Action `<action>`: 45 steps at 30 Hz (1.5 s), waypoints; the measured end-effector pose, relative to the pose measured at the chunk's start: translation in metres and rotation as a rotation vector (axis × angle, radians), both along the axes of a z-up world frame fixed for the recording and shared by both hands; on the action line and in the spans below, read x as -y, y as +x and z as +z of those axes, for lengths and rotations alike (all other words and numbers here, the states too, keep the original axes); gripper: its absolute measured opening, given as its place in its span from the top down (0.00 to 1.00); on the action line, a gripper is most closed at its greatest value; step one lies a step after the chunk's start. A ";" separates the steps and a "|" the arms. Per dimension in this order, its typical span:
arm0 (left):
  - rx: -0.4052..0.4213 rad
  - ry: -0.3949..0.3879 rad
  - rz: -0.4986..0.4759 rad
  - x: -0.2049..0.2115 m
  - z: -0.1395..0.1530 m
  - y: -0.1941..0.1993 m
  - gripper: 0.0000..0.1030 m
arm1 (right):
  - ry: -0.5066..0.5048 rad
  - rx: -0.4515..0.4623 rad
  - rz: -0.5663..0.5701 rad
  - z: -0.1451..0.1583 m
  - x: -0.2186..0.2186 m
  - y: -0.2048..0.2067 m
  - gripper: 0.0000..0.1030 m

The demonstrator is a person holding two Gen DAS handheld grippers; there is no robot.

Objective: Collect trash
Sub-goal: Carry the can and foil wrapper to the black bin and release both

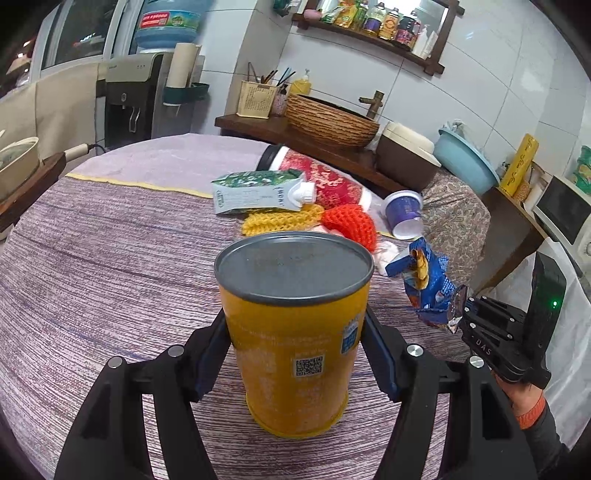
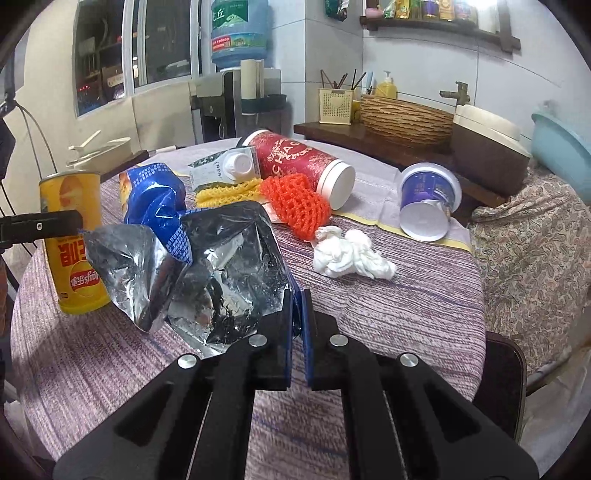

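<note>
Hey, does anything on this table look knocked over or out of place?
Yes. The red canister, the purple cup and the milk carton all lie on their sides, and the yellow chip can stands upside down, its label inverted.

Round table under striped purple woven cloth [image 2: 406, 306]. Behind: wide woven wicker basket [image 1: 330, 120], light-blue plastic basin [image 1: 463, 158], blue water-dispenser jug [image 2: 239, 31].

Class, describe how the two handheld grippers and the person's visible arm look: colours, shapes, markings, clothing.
Both grippers, the left gripper and the right gripper, are matte black with ribbed linkage bars, round silver pivot pins and blue pads on the fingers. Seen from the left wrist view, the right gripper's body bears white "DAS" lettering and a green light. The hand wears an orange wristband and a dark sleeve.
</note>
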State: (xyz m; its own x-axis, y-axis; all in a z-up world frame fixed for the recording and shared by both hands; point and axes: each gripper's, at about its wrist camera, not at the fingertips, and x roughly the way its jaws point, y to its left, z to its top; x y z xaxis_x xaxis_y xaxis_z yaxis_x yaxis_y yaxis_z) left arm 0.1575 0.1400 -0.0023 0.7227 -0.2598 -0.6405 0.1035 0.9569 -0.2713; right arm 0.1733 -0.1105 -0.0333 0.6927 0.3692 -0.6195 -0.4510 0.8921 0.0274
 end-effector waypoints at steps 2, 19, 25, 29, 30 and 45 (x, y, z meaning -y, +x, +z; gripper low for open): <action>0.009 0.000 -0.021 0.010 0.004 -0.001 0.36 | 0.008 0.006 -0.005 0.002 0.008 -0.007 0.95; 0.011 -0.058 -0.325 0.158 0.013 0.029 0.36 | 0.041 0.017 -0.256 -0.005 0.151 -0.051 0.95; 0.024 -0.077 -0.409 0.210 0.019 0.036 0.36 | 0.025 -0.025 -0.412 -0.030 0.224 -0.048 0.95; 0.015 -0.065 -0.456 0.250 0.016 0.040 0.36 | 0.020 -0.097 -0.491 -0.065 0.260 -0.039 0.95; 0.013 -0.060 -0.459 0.257 0.014 0.040 0.36 | 0.024 -0.116 -0.504 -0.074 0.267 -0.037 0.95; -0.101 0.018 -0.521 0.356 -0.044 0.069 0.36 | 0.091 -0.295 -0.622 -0.176 0.303 -0.009 0.94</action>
State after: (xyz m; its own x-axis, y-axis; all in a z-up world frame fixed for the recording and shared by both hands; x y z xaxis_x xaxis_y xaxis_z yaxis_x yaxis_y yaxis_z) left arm 0.2265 -0.2157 -0.0466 0.4351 -0.5563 -0.7080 0.5406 0.7902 -0.2887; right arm 0.1648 -0.4138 -0.2092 0.5996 0.0176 -0.8001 0.1812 0.9708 0.1572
